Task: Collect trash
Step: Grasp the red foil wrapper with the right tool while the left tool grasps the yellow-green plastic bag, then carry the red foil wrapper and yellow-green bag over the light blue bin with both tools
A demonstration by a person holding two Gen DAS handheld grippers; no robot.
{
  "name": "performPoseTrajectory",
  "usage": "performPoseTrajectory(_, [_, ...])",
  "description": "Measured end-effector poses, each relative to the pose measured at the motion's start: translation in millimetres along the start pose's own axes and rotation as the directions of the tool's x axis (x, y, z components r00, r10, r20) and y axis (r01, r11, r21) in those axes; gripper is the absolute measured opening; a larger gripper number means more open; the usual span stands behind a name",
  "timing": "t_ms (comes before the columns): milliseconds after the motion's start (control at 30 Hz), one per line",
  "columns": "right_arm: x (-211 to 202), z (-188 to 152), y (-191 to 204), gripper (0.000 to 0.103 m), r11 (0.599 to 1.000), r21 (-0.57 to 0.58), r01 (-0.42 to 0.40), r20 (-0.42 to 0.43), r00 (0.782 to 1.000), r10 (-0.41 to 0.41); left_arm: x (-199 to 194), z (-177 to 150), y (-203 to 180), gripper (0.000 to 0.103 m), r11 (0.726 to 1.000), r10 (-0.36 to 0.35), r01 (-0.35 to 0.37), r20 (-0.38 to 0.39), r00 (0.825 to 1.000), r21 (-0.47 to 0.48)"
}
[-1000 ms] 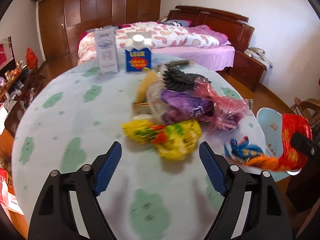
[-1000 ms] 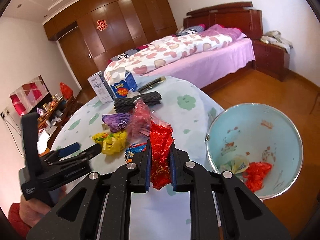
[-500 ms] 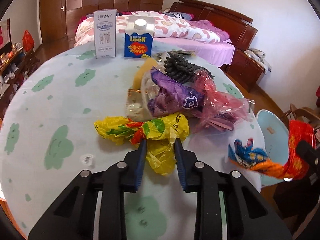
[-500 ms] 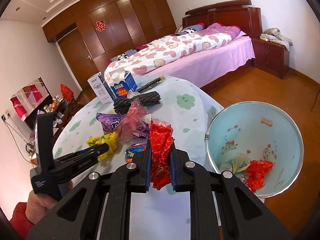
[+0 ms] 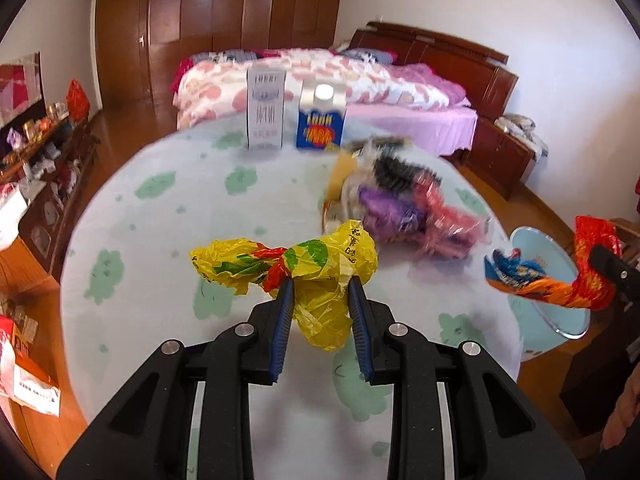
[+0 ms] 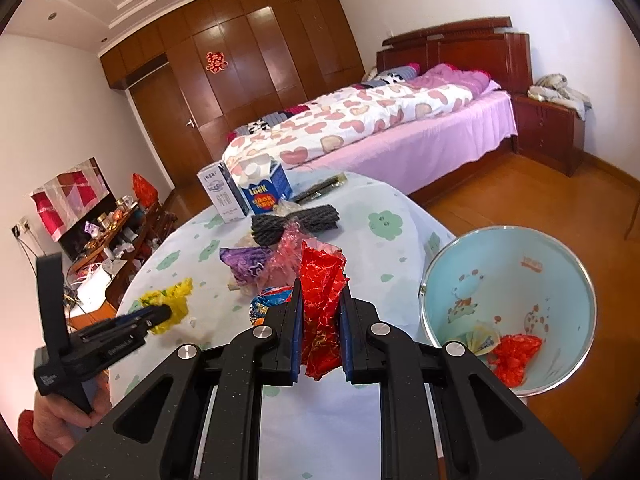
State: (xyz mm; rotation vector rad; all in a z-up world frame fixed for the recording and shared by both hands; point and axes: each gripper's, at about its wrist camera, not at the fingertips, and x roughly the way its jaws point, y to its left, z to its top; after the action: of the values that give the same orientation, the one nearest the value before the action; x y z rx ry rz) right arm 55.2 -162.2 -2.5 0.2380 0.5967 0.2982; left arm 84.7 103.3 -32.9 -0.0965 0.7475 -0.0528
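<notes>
- Across the middle of both views spreads the round worktop, covered in a pale cloth with green cloud shapes; a bed stands beyond it at twelve o'clock.
- At four o'clock in the right wrist view, just off the worktop's edge, stands a pale blue bin, with a red wrapper and a yellowish scrap lying inside.
- Near the worktop's centre lies a heap of trash: purple, pink and black wrappers, blurred in the left wrist view.
- At twelve o'clock on the far edge stand a white carton and a blue carton, side by side and upright.
- The left gripper has just closed its fingers and now clenches a yellow plastic bag, whose knotted tail trails toward nine o'clock.
- The right gripper has its fingers clamped on a red foil wrapper, held up with the bin at its three o'clock side.
- A blue and orange wrapper sits beside the red one; whether it is gripped too, I cannot tell.
</notes>
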Motion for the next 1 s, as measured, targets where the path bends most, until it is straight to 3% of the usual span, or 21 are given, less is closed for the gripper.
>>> performPoseTrajectory(467, [-32, 16, -13, 0.016, 0.999, 0.021, 0.026, 0.092, 0.995, -0.028, -33, 16, -71, 0.028, 0.986, -0.084, 0.070, 0.087, 0.993, 0.151])
performPoseTrajectory(1000, [-54, 27, -68, 0.016, 0.978, 0.112, 0.178, 0.164, 0.967, -0.195, -32, 24, -145, 0.028, 0.946, -0.199, 0.166, 0.093, 0.976, 0.277])
